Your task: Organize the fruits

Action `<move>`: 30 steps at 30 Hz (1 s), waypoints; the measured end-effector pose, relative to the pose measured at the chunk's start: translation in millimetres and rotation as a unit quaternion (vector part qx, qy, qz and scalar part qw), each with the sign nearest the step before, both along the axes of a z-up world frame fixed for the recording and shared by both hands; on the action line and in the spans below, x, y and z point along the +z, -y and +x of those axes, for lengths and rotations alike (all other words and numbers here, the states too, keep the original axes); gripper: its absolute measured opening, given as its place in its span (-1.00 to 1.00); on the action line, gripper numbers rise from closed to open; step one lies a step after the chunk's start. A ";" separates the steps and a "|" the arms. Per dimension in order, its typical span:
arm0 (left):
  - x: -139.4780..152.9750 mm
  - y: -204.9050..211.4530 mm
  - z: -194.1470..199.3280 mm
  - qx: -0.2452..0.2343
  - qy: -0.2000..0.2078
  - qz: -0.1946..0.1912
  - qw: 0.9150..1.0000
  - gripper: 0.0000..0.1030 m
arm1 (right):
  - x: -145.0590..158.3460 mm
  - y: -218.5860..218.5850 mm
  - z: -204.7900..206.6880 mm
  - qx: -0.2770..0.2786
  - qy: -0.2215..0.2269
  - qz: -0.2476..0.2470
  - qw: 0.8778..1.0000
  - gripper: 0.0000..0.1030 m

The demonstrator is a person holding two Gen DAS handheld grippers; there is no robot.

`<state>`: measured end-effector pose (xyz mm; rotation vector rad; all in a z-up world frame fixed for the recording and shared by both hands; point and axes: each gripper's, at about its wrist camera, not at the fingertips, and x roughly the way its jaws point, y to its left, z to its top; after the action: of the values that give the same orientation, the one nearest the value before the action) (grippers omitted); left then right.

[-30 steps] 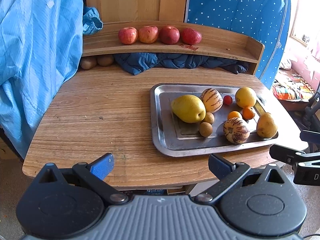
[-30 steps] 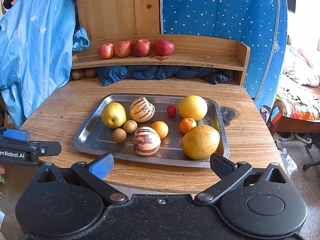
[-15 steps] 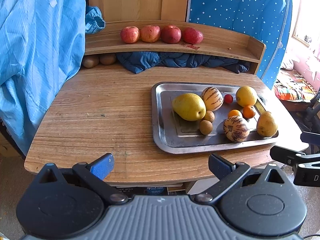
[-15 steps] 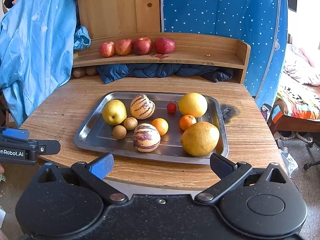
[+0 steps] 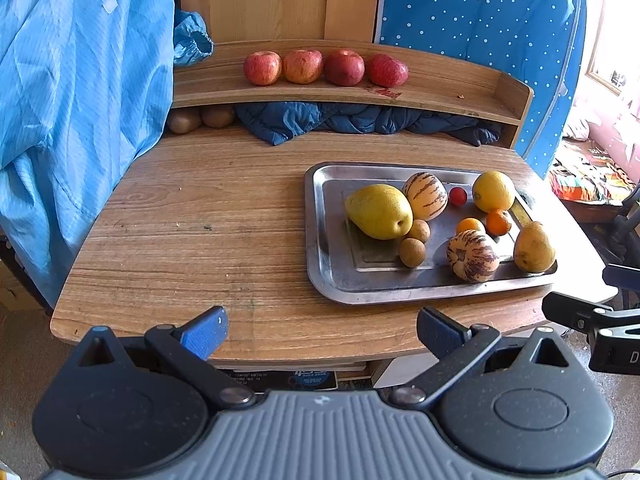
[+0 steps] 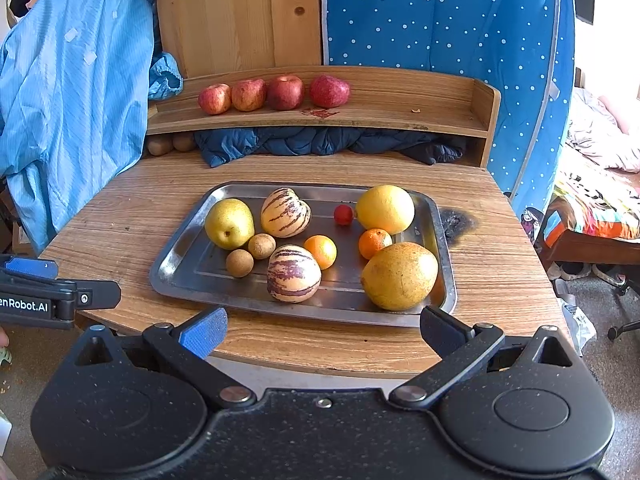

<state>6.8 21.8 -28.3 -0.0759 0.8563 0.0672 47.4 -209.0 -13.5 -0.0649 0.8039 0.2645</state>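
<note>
Wide wooden tabletop (image 6: 132, 216) fills both views, and on its right half sits the rectangular steel tray (image 6: 176, 264), long axis running left to right. Behind it, the raised wooden shelf (image 6: 400, 116) carries four red apples (image 6: 272, 94) in a tidy row. On the tray, mixed together: a big yellow pear (image 6: 229, 223) at the left end, a speckled yellow pear (image 6: 399, 275) at the near right corner, a round yellow citrus (image 6: 385, 209), two purple-striped cream melons (image 6: 294, 273), two small oranges (image 6: 321, 251), two little brown round fruits (image 6: 239, 263), and one tiny red fruit (image 6: 343, 214).

Now the key relation: the right tongs (image 6: 323, 326) hang just off the tabletop's near edge, tray dead ahead, jaws spread wide and empty. The left tongs (image 5: 322, 328) are also spread and empty, facing bare wood, tray off to their right. By my read, the right hand is nearer. This fits sorting underway or barely started.
</note>
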 end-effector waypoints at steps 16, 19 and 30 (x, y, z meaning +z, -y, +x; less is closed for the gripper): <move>2.7 -2.1 -1.2 0.006 0.005 -0.005 1.000 0.99 | -2.5 -0.4 -2.0 -0.002 -0.003 -0.003 1.000 0.99; 2.5 -2.2 -1.3 0.003 0.005 -0.009 1.000 0.99 | -2.4 -0.4 -2.1 -0.001 -0.003 -0.003 1.000 0.99; 2.5 -1.8 -2.7 0.002 0.008 -0.010 1.000 0.99 | -2.5 -0.4 -2.3 -0.001 -0.003 -0.004 1.000 0.99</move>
<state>4.1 23.6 -25.8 -0.0966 0.8405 0.0623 45.1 -208.5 -16.0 -0.0701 0.8114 0.2595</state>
